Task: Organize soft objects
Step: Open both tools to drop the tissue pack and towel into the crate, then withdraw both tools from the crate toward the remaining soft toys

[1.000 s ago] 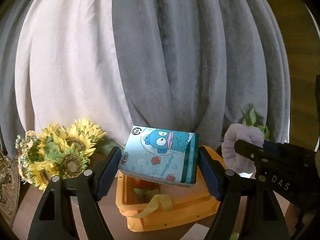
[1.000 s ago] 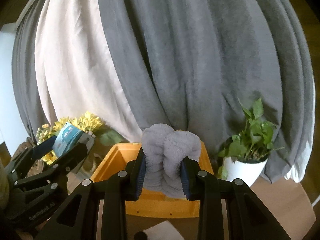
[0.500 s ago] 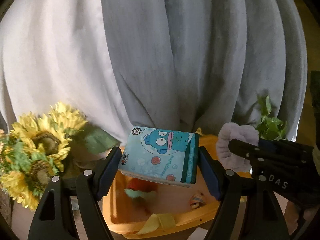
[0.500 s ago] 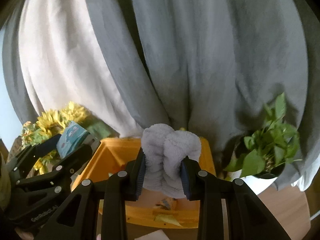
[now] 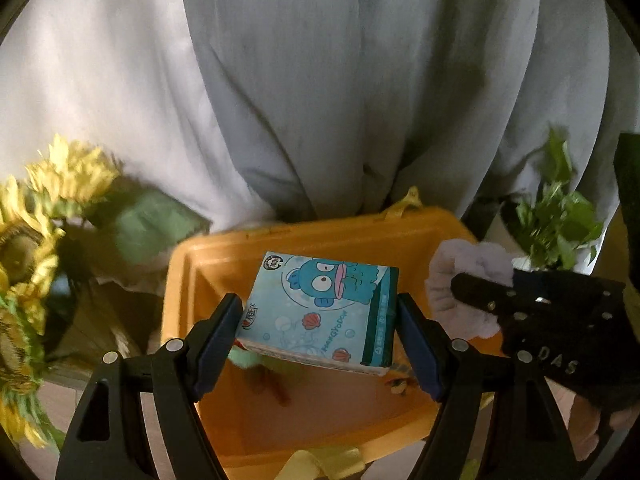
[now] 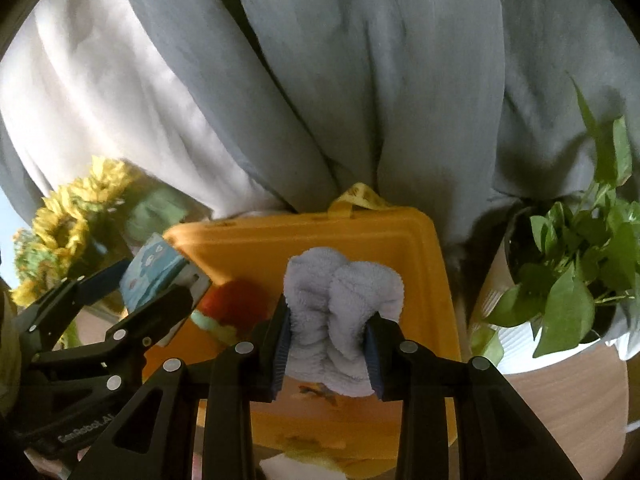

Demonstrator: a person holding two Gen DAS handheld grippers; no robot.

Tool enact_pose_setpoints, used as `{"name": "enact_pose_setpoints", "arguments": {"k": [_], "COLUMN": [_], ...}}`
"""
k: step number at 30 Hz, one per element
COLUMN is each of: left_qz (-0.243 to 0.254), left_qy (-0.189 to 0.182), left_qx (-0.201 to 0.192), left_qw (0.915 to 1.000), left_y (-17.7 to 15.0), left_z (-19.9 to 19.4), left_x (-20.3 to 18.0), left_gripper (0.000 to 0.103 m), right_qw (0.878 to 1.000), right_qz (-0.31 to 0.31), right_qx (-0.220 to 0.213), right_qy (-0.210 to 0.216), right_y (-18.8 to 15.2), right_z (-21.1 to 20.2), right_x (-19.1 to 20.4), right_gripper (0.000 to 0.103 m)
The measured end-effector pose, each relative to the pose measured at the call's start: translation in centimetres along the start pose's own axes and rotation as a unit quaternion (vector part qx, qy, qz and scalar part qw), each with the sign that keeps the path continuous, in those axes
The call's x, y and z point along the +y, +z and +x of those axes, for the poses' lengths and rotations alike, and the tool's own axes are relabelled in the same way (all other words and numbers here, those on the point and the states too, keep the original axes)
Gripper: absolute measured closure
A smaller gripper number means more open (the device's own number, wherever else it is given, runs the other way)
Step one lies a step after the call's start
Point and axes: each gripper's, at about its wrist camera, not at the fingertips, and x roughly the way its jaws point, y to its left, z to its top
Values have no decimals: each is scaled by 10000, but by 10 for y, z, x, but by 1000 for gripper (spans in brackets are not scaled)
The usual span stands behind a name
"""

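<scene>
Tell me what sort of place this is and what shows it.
Probably a home room, by a window. Long grey and white curtains hang behind, a leafy green plant in a white pot and a yellow sunflower bouquet flank an orange plastic storage bin on a wooden surface.

Both our wrist cams look steeply down, close above the orange bin [image 5: 280, 236], facing the curtain [image 5: 320, 80] behind it. Left cam sits left of the right one; we share bin, curtain, sunflowers [image 6: 68, 216].
</scene>
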Motion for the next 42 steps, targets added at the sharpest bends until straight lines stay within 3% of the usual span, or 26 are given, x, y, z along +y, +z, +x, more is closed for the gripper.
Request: {"name": "enact_pose_setpoints", "arguments": {"k": [3, 6, 11, 16, 29, 42], "left_qz": [-22, -12, 50, 192, 84, -219], "left_qy": [-2, 17, 193, 445, 653, 982], "left_qx": [175, 218, 159, 17, -589, -977], "left_qw": [9998, 9998, 9997, 9988, 9961, 9901], "left_y": [-3, -5, -3, -3, -21, -56], "left_z": [10, 13, 5, -7, -76, -135], "left_x": [4, 5, 6, 5, 2, -3], "left_gripper": [26, 20, 11, 10, 9, 8], "right_qw": [9999, 9997, 9996, 9997, 9972, 9885], "right_qz": [-41, -66, -98, -90, -32, 106], "right_qx": [138, 211, 252, 177, -587, -1294], "right_qy": [-26, -45, -57, -105, -458, -776], "right_y": [0, 2, 3, 4, -12, -49], "right_z": [7, 11, 11, 6, -61, -120], "right_x": [-1, 0, 2, 2, 11, 22], "right_gripper": [68, 60, 52, 46, 43, 34]}}
